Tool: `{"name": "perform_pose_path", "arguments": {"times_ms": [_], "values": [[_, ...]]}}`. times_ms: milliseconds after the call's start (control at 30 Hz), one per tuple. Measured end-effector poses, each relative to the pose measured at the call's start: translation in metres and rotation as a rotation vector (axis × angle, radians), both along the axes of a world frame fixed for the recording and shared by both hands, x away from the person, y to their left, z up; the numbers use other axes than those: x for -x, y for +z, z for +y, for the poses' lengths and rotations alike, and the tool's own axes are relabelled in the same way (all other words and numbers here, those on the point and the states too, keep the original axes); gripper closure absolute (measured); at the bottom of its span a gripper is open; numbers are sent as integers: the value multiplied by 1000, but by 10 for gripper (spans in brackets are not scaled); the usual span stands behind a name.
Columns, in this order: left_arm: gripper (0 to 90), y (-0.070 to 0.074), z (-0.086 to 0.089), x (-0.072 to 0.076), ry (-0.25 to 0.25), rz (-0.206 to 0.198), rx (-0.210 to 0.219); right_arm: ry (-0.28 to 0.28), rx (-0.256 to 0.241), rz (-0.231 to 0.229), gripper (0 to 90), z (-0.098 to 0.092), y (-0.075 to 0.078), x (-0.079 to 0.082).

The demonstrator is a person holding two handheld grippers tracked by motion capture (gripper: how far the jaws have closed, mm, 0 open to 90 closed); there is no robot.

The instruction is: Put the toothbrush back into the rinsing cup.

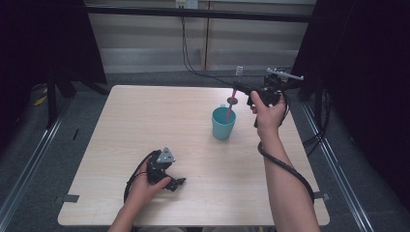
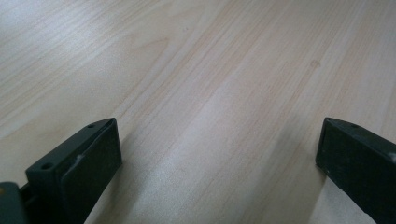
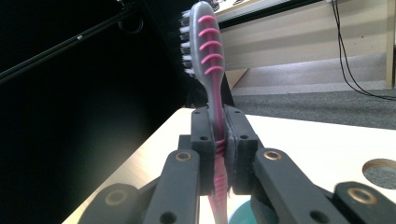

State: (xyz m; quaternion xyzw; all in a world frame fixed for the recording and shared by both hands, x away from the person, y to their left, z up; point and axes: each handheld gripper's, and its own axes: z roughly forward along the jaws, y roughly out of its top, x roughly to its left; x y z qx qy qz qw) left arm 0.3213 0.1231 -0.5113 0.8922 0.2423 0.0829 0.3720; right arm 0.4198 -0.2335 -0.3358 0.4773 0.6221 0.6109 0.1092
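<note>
Holding the toothbrush [image 1: 232, 94] upright in our clamped right gripper [image 1: 238, 87], handle tip inside the teal cup [image 1: 223, 123] directly below; left gripper [image 1: 180, 182] idles, spread wide.

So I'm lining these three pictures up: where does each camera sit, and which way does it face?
High view: above the near edge, looking forward and down on the table; both forearms, left tool, right tool.
Left gripper view: on the left tool, looking down at the tabletop between open jaws.
Right gripper view: on the right tool, looking along the clamped toothbrush.
Shared: toothbrush, cup.
</note>
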Motion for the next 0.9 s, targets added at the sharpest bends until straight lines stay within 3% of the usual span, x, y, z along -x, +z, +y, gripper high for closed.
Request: {"name": "perform_pose_path", "arguments": {"times_ms": [900], "values": [[0, 0, 0, 0, 1, -3, -1, -27, 16, 19, 834, 3, -13, -22]]}}
